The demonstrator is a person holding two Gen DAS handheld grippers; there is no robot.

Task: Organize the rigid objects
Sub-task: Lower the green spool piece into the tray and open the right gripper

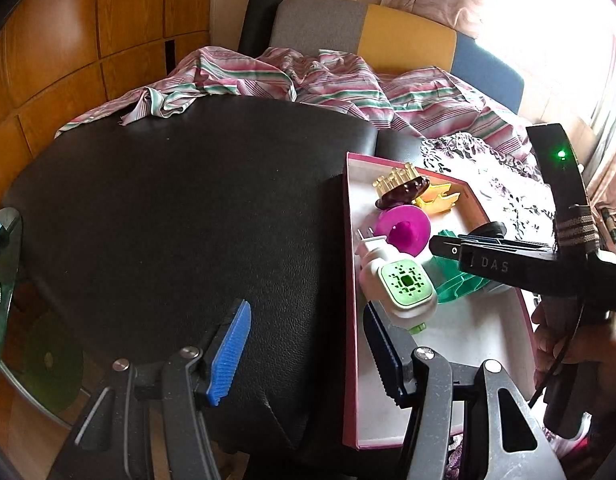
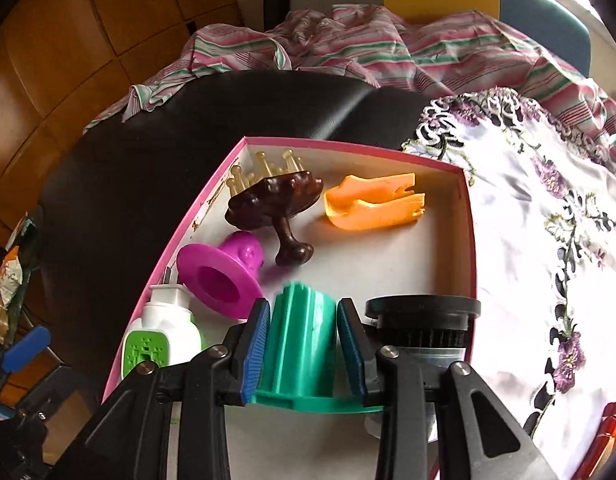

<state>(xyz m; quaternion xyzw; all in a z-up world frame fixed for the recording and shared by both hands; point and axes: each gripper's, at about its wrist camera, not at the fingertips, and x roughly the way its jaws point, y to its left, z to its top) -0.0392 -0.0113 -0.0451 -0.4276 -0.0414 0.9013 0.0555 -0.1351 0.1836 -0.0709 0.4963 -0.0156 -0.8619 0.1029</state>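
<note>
Over the pink-rimmed box (image 2: 466, 216), at its near end, the right hand-held gripper (image 2: 305, 354) is clenched on a green ribbed plastic piece (image 2: 299, 344); both blue pads (image 2: 255, 354) press against its sides, and its flat flange shows just below the fingertips. Whether the piece rests on the box floor or hangs above it cannot be told. A black round-capped item (image 2: 422, 320) sits in the box just to the right of the gripper, touching the right wall or close to it.

Along the box's left wall lie a white plug-in device with a green face (image 2: 163, 338) and, beside it, a magenta funnel-shaped piece (image 2: 223, 276) lying on its side. Toward the far left corner a dark brown scalp brush with amber prongs (image 2: 275, 204) is tipped over, its handle pointing toward the near end. An orange plastic clip (image 2: 376, 202) lies near the far right corner, apart from the brush.

The box rests at the right side of a black leather surface (image 1: 179, 208). The left hand-held gripper (image 1: 308, 354) is released, jaws wide apart and holding nothing; its left finger is over the leather and its right finger over the box's left edge, at the near end. Striped cloth (image 1: 340, 84) is bunched along the far edge, and a white floral cloth (image 2: 548, 248) lies against the box's right side.
</note>
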